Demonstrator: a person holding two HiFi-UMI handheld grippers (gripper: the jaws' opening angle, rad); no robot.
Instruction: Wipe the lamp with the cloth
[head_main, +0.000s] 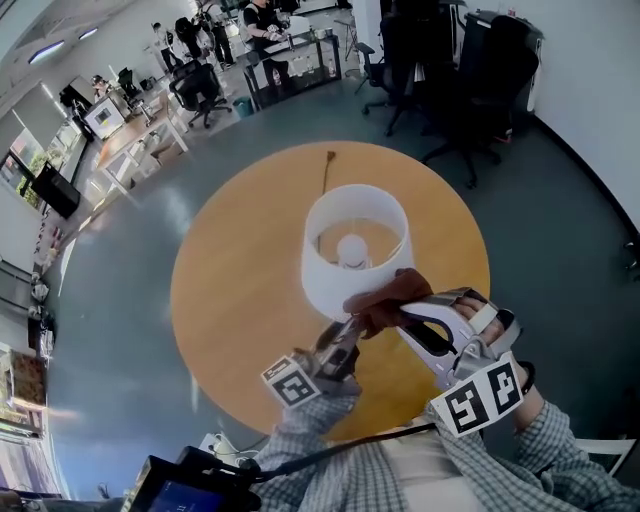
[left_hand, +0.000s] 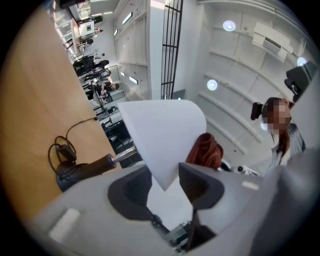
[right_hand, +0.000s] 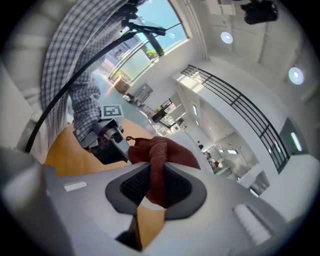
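Observation:
A white lamp shade (head_main: 335, 285) with its bulb (head_main: 352, 250) showing from above stands mid-way on the round wooden table (head_main: 240, 290). My left gripper (head_main: 345, 330) is at the shade's near lower rim. In the left gripper view the shade (left_hand: 162, 135) dips between the wide-apart jaws of that gripper (left_hand: 167, 187), and the pads do not press it. The dark lamp stem (left_hand: 90, 169) lies to the left. My right gripper (head_main: 395, 315) is shut on a bunched rust-brown cloth (head_main: 385, 298), which lies against the shade's near side. The cloth (right_hand: 157, 150) is pinched between its jaws (right_hand: 156, 187).
The lamp's cord (head_main: 328, 170) runs to the table's far edge and coils by the base (left_hand: 62, 147). Black office chairs (head_main: 440, 70) stand beyond the table, with desks (head_main: 290, 50) and people further back. A dark screen device (head_main: 180, 490) sits by my left side.

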